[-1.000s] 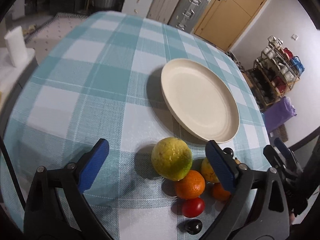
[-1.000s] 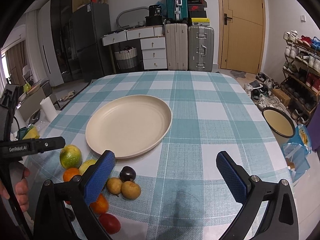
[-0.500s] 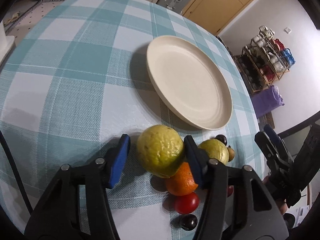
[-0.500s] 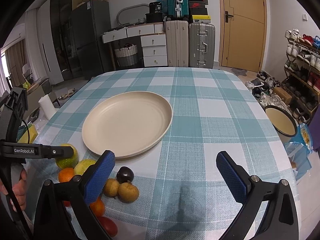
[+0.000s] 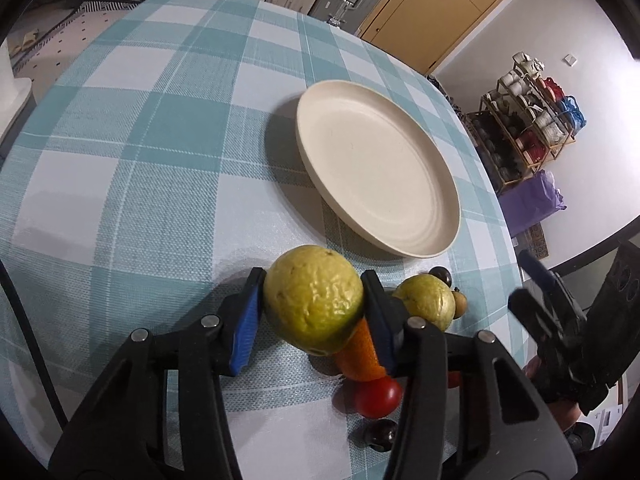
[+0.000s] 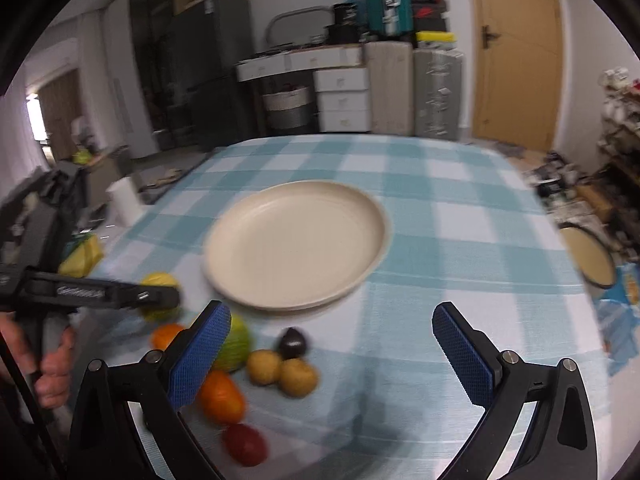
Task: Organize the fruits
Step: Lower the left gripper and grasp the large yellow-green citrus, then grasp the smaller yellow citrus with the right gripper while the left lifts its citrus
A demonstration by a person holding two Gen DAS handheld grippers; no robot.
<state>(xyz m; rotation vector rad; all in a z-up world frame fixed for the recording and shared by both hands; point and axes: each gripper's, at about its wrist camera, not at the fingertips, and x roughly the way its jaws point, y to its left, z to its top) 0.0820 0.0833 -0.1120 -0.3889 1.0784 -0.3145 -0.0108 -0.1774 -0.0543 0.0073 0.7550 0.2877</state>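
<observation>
My left gripper (image 5: 314,306) is shut on a large yellow-green citrus fruit (image 5: 314,304) and holds it just above the checked tablecloth, near the empty cream plate (image 5: 376,184). Below it lie an orange (image 5: 358,356), a smaller yellow-green fruit (image 5: 426,306), a red tomato (image 5: 378,398) and small dark fruits (image 5: 380,434). My right gripper (image 6: 328,354) is open and empty, above the fruit pile: a dark plum (image 6: 294,342), two brown fruits (image 6: 280,372), an orange (image 6: 222,396), a red tomato (image 6: 244,444). The plate (image 6: 296,244) lies beyond. The left gripper with its fruit (image 6: 158,284) shows at left.
The round table (image 6: 460,216) with a teal checked cloth drops off on all sides. A white paper roll (image 6: 124,200) stands off the left edge. A shoe rack (image 5: 528,120) and purple bag (image 5: 530,200) stand to the right; suitcases and drawers stand behind.
My left gripper has closed on the large yellow-green fruit and lifted it slightly off the cloth. My right gripper stays open and has shifted, blurring its view.
</observation>
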